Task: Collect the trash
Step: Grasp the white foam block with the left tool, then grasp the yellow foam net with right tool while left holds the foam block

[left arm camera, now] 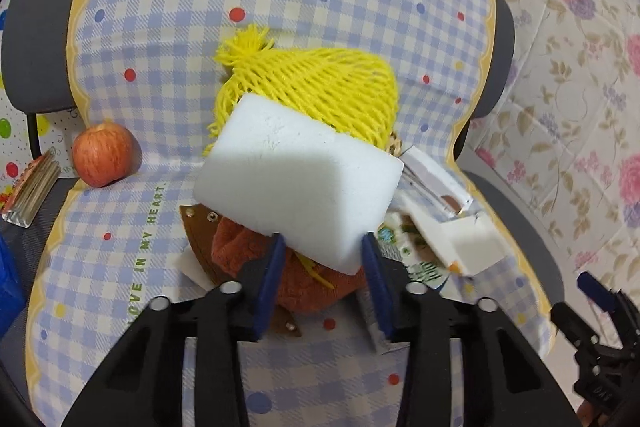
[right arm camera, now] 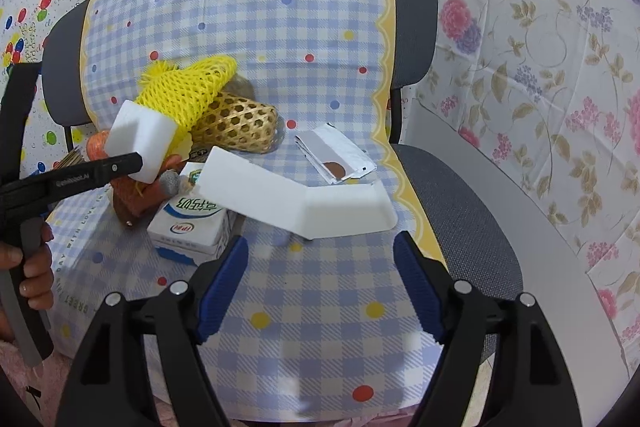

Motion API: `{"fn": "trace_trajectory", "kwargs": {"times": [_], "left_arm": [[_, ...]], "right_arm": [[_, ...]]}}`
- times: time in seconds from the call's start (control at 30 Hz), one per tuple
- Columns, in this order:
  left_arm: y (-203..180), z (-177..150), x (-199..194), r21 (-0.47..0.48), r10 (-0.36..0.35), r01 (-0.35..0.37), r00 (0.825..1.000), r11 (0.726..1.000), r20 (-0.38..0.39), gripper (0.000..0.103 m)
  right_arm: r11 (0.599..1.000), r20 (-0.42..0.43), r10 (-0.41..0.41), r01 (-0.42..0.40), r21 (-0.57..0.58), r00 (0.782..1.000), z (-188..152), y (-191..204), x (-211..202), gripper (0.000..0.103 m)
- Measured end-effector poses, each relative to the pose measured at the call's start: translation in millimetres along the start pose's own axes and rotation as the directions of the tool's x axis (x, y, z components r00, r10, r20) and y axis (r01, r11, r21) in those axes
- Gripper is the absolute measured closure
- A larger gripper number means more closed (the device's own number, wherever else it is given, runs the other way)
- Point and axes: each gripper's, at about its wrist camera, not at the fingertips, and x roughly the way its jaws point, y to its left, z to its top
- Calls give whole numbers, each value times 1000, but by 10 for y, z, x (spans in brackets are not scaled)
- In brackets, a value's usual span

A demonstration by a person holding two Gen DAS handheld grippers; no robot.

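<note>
My left gripper [left arm camera: 322,259] is shut on a white foam block [left arm camera: 298,179] and holds it in the air above the chair seat; the block also shows in the right wrist view [right arm camera: 138,141]. Under it lie a yellow foam net [left arm camera: 316,83], an orange cloth [left arm camera: 296,281] and a white foam tray [right arm camera: 304,201]. A milk carton [right arm camera: 192,223], a woven bamboo basket [right arm camera: 240,125] and a torn silver wrapper [right arm camera: 336,157] lie on the checked cover. My right gripper [right arm camera: 320,283] is open and empty, just in front of the foam tray.
A red apple [left arm camera: 102,155] and a stack of papers [left arm camera: 32,191] sit at the seat's left side. The grey chair [right arm camera: 472,203] stands against floral and dotted plastic sheets. A blue object [left arm camera: 8,287] is at the far left.
</note>
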Motion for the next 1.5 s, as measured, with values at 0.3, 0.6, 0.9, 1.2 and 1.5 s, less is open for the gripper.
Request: {"fn": "trace_trajectory", "kwargs": {"times": [0.3,0.6,0.9,1.2,1.5], "left_arm": [[56,-180,-387,55,8,-10,999,998,32,85],[160,-155,-197,6,-21,21,1000,1000,17,38],[179,-6,13,-16,-73,73,997,997,11,77],[225,-135,-500,84,-1,-5,998,996,70,93],[440,-186,-950,91,-31,20,991,996,129,94]], "right_arm": [[1000,17,12,-12,-9,1000,18,117,-107,28],[999,13,20,-19,-43,1000,27,248,-67,27],[1000,-6,9,-9,-27,1000,28,154,23,27],[999,22,35,-34,-28,999,128,290,-10,27],[996,43,68,-65,-67,997,243,543,-17,27]]}}
